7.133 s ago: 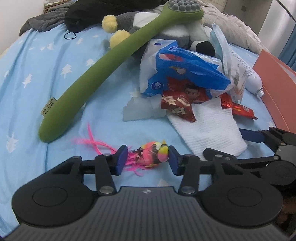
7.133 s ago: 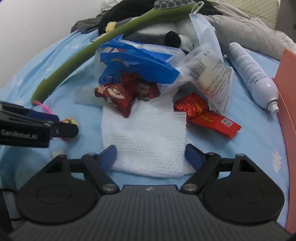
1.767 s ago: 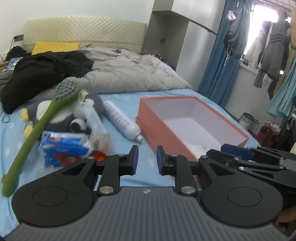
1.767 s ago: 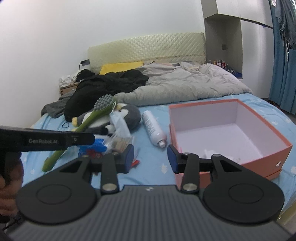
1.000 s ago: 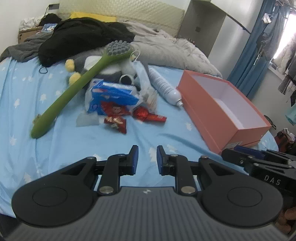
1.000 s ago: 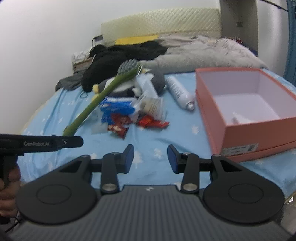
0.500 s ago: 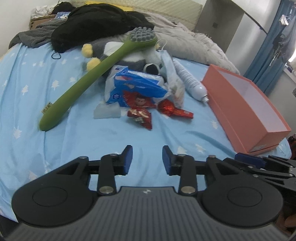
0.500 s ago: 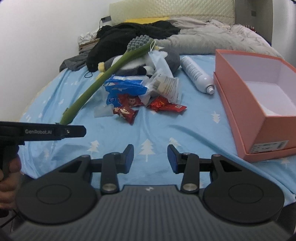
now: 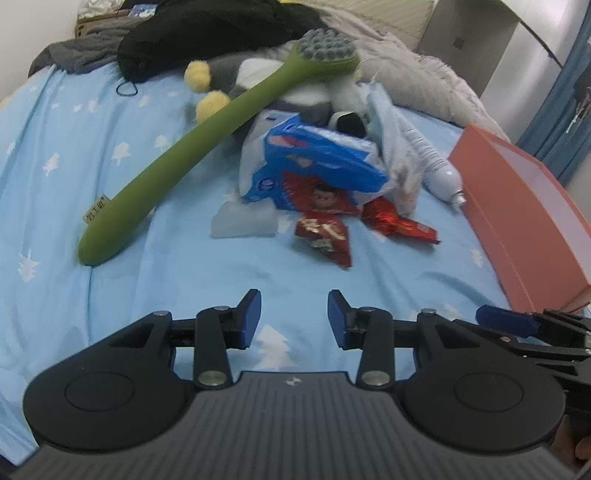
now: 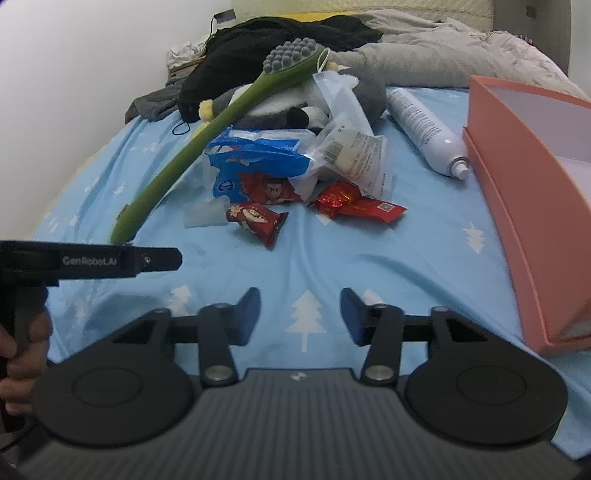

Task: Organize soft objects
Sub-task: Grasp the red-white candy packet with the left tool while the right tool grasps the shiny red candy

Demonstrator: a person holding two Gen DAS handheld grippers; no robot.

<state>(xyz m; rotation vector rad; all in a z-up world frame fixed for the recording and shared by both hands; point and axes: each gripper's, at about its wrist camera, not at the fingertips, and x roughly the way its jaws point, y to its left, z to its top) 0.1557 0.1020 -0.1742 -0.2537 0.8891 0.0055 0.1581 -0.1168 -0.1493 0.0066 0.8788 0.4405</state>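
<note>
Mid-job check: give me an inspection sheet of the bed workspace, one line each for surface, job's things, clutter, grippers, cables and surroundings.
Surface: blue bedsheet with white tree print, bare in front of both grippers.
Job's things: green long-handled brush leaning on the grey plush toy; blue tissue pack; red snack packets beside it; orange box open at the right.
Clutter: white spray can lying next to the box; clear plastic bag; black clothing behind the pile.
Grippers: left gripper and right gripper both opening, nothing between the fingers.
Cables: black loop on the sheet, kind unclear.
Surroundings: grey duvet, white wall.
</note>
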